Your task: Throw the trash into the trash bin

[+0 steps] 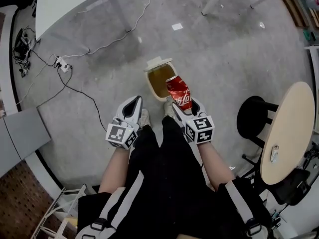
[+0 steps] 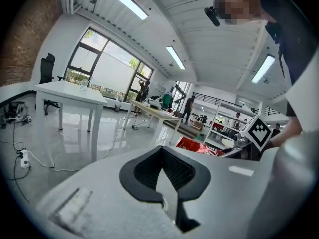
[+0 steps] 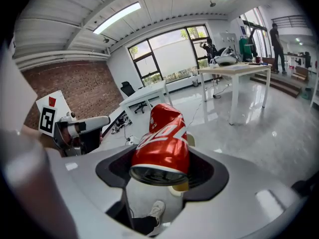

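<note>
A dented red soda can [image 1: 178, 92] is clamped between the jaws of my right gripper [image 1: 181, 105], sticking out forward over the near rim of the trash bin [image 1: 153, 89]. The bin is small and beige, standing on the floor with its lid [image 1: 157, 62] flipped open at the back. In the right gripper view the can [image 3: 163, 142] fills the gap of the right gripper [image 3: 162, 156], with the bin's rim just behind it. My left gripper [image 1: 134, 102] hovers left of the bin, its jaws closed together with nothing in them. In its own view, the left gripper [image 2: 162, 152] has its pads meeting at the tip.
My legs in black trousers [image 1: 159, 168] and shoes [image 1: 144, 117] stand just short of the bin. A power strip [image 1: 62, 63] with cables lies on the grey floor to the left, near a white table [image 1: 70, 4]. A round wooden table [image 1: 286, 133] and a black stool [image 1: 254, 116] stand at the right.
</note>
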The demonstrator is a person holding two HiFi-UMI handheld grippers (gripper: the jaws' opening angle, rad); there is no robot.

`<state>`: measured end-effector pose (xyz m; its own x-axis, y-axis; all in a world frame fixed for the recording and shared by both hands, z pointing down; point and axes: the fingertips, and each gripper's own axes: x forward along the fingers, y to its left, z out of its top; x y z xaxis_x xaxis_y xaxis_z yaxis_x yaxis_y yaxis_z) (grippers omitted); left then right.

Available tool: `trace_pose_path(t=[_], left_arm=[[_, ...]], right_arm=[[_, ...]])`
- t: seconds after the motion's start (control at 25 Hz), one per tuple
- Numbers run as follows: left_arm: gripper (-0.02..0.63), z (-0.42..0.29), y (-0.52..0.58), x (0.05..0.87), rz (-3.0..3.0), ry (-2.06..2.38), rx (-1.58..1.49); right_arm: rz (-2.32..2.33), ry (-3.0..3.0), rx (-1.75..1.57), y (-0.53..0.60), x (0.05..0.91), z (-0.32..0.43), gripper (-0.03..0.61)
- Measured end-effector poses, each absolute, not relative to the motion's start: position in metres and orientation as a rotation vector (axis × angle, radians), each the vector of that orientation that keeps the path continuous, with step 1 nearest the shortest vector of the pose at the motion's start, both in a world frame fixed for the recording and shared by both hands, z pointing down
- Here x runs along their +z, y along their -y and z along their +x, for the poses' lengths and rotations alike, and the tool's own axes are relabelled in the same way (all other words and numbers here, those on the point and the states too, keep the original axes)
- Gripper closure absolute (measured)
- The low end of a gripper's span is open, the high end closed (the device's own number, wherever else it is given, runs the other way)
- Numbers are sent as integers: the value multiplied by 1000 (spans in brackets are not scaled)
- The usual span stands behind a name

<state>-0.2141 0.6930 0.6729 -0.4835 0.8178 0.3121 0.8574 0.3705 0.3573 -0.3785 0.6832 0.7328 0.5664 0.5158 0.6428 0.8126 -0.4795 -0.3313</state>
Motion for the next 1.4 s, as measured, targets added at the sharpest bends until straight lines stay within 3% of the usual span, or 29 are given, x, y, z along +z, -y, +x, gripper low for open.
trace_pose_path(t=[0.68, 1.28, 1.32, 1.4], left_arm=[[614, -224, -685, 709, -1476, 2484, -751], [614, -182, -661, 704, -1551, 2469, -811], [614, -182, -660, 705, -1552, 2468, -820], [614, -183, -659, 709, -1552, 2469, -836]], right_arm=[[-1953, 885, -924, -677, 894, -357, 288], [-1729, 949, -1047, -721, 1000, -345, 285], [-1723, 959, -1034, -724, 1001, -345, 277], [-1712, 971, -1010, -729, 1004, -345, 201]])
